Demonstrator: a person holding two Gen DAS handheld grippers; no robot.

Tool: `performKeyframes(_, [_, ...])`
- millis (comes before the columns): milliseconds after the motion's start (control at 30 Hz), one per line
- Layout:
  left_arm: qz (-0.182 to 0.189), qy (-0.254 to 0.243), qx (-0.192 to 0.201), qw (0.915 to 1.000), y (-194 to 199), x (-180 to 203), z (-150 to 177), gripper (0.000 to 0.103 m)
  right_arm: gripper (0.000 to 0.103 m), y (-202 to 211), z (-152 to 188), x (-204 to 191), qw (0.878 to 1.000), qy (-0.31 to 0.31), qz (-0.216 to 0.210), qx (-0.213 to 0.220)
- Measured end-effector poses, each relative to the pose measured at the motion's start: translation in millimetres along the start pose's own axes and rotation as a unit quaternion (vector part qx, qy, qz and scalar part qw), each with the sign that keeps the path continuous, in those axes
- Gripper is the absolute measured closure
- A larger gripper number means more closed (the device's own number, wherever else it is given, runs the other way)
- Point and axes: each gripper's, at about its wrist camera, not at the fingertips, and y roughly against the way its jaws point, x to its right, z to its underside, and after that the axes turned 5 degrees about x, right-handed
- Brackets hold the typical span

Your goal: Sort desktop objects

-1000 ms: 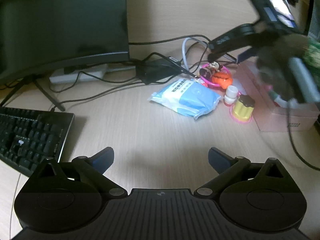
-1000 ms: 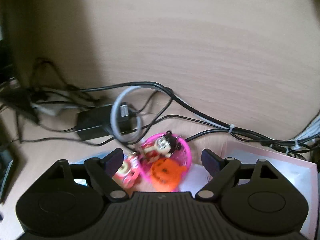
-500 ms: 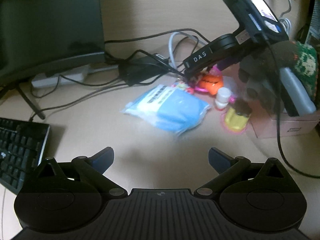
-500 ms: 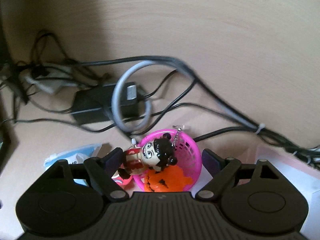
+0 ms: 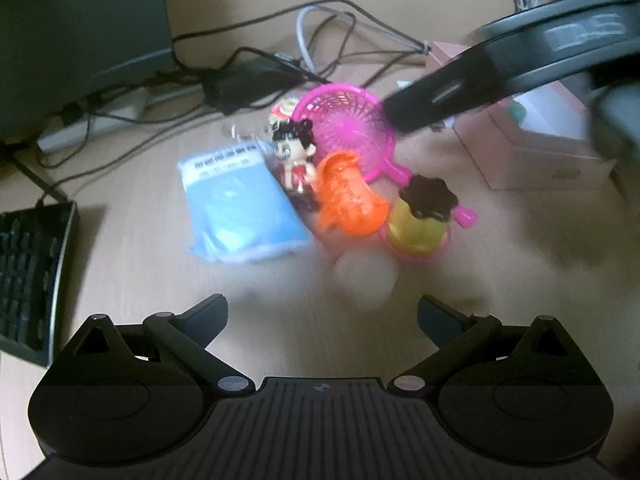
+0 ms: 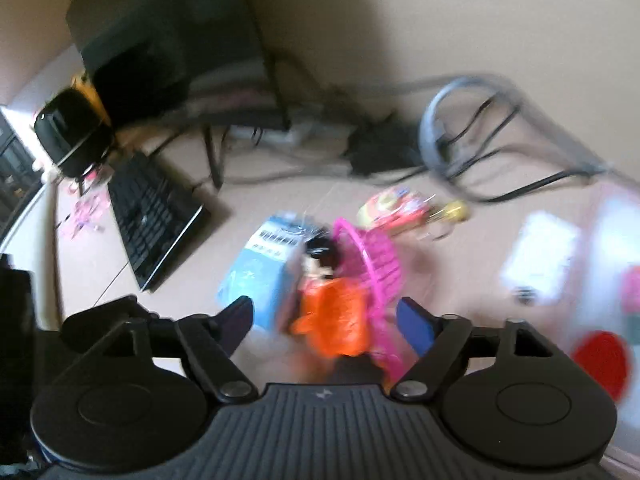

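Note:
A heap of small things lies on the wooden desk: a blue tissue pack (image 5: 236,208), a doll figure with black hair (image 5: 294,156), an orange toy (image 5: 350,198), a pink plastic basket (image 5: 348,128), a yellow jar with a dark lid (image 5: 424,212) and a blurred white bottle (image 5: 364,276). My left gripper (image 5: 320,316) is open and empty just in front of the white bottle. My right gripper (image 6: 324,316) is open, its jaws either side of the orange toy (image 6: 334,324) and the pink basket (image 6: 376,264); its arm shows in the left wrist view (image 5: 500,76).
A pink open box (image 5: 536,136) stands right of the heap. A monitor (image 5: 80,28), its stand, a power brick (image 5: 244,84) and tangled cables (image 5: 320,28) lie behind. A black keyboard (image 5: 32,276) sits at the left. A round snack pack (image 6: 392,208) lies behind the basket.
Both grippers have moved closer to the heap. The right gripper has swung round and dropped low over the basket and orange toy. The basket has tipped. Both views are motion-blurred.

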Motion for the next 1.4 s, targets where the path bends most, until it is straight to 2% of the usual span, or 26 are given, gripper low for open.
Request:
performKeyframes(100, [-0.001, 0.0, 0.006, 1.0, 2.0, 8.4, -1.0, 0.0, 0.017, 39.3, 17.8, 6.1, 0.995, 0.031, 0.089, 0.043])
performKeyframes(167, [-0.024, -0.006, 0.019, 0.9995, 2.2, 13.3, -2.8, 0.0, 0.017, 59.3, 35.9, 11.7, 0.988, 0.049, 0.134, 0.056])
performKeyframes(233, [-0.042, 0.004, 0.023, 0.9989, 1.7, 12.1, -3.2, 0.0, 0.017, 72.0, 56.6, 15.2, 0.983, 0.066, 0.164, 0.056])
performKeyframes(300, [-0.05, 0.017, 0.022, 0.9984, 0.4, 8.0, -2.8, 0.0, 0.017, 74.7, 72.6, 12.8, 0.98, 0.079, 0.177, 0.052])
performKeyframes(333, [-0.055, 0.022, 0.021, 0.998, 0.5, 7.1, -2.1, 0.0, 0.023, 73.5, 77.5, 9.8, 0.979, 0.085, 0.18, 0.05])
performKeyframes(367, [-0.06, 0.025, 0.02, 0.9977, 1.7, 6.9, -0.9, 0.0, 0.04, 69.2, 80.2, 6.5, 0.978, 0.091, 0.182, 0.047])
performKeyframes(433, [-0.062, 0.03, 0.021, 0.9974, 6.4, 6.8, 1.4, 0.0, 0.052, 65.2, 83.1, -3.4, 0.981, 0.09, 0.168, 0.04])
performKeyframes(533, [-0.073, 0.034, 0.03, 0.9963, 17.3, 3.9, 5.1, 0.0, 0.052, 47.1, 78.5, -15.5, 0.988, 0.085, 0.121, 0.043])
performKeyframes(600, [-0.082, 0.043, 0.038, 0.995, 25.7, -3.5, 8.2, 0.0, 0.047, 32.9, 73.7, -29.1, 0.99, 0.093, 0.091, 0.045])
performKeyframes(633, [-0.087, 0.049, 0.043, 0.9941, 29.8, -8.9, 9.4, 0.0, 0.042, 23.5, 73.4, -35.1, 0.991, 0.099, 0.084, 0.044])
performKeyframes(767, [-0.118, 0.072, 0.065, 0.9882, 44.7, -33.9, 11.8, 0.0, 0.042, -12.1, 67.3, -48.9, 0.99, 0.117, 0.069, 0.031])
performKeyframes(800, [-0.12, 0.079, 0.071, 0.9871, 47.3, -39.0, 11.8, 0.0, 0.042, -21.2, 67.6, -48.3, 0.99, 0.118, 0.068, 0.025])
performKeyframes(867, [-0.103, 0.09, 0.082, 0.9872, 50.4, -44.5, 9.2, 0.0, 0.06, -32.7, 68.2, -45.4, 0.992, 0.108, 0.067, 0.004])
performKeyframes(900, [-0.09, 0.09, 0.085, 0.9883, 49.9, -43.7, 6.2, 0.0, 0.061, -33.6, 69.3, -42.8, 0.993, 0.103, 0.065, -0.005])
performKeyframes(967, [-0.062, 0.072, 0.091, 0.9913, 45.1, -33.0, -1.6, 0.0, 0.061, -20.8, 76.7, -37.8, 0.993, 0.102, 0.057, -0.009])
performKeyframes(1100, [-0.02, 0.014, 0.09, 0.9957, 20.2, 8.2, -13.8, 0.0, 0.06, 12.1, 101.9, -21.5, 0.992, 0.102, 0.074, -0.017])
performKeyframes(1233, [-0.027, -0.004, 0.064, 0.9975, -16.3, 33.4, -23.3, 0.0, 0.06, 41.0, 116.3, -7.7, 0.991, 0.086, 0.102, -0.015])
performKeyframes(1300, [-0.031, -0.011, 0.052, 0.9981, -30.7, 38.6, -27.7, 0.001, 0.052, 52.8, 117.6, -1.7, 0.992, 0.069, 0.108, -0.004])
performKeyframes(1367, [-0.038, -0.025, 0.046, 0.9979, -41.0, 42.3, -31.3, 0.002, 0.039, 61.5, 117.7, 3.5, 0.992, 0.052, 0.116, 0.011])
performKeyframes(1400, [-0.043, -0.031, 0.044, 0.9976, -44.7, 43.1, -33.0, 0.006, 0.038, 64.3, 117.8, 5.5, 0.991, 0.048, 0.121, 0.017])
